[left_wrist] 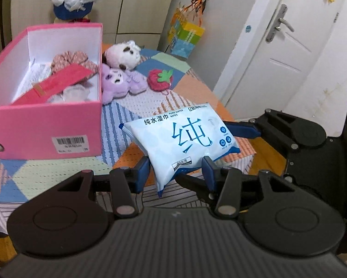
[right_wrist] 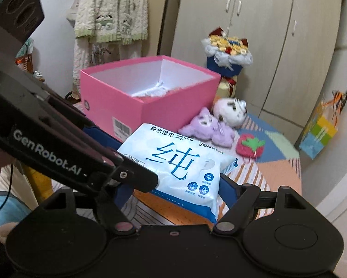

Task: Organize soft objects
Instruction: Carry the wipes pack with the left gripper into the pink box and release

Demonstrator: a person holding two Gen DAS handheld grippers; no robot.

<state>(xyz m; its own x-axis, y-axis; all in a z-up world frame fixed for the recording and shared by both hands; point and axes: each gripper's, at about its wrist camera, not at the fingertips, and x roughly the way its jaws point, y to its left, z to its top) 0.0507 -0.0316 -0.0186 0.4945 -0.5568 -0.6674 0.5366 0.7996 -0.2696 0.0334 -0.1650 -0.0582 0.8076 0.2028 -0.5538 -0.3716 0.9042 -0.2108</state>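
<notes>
left wrist: one wipes pack, three plush toys

The near end of the wet wipes pack is hidden between the left gripper's pads. In the right wrist view, the left gripper's arm covers one corner of the pack. The pink box hides most of its contents from that side. The white plush is blurred there. The small print on the box label is too small to read.
</notes>
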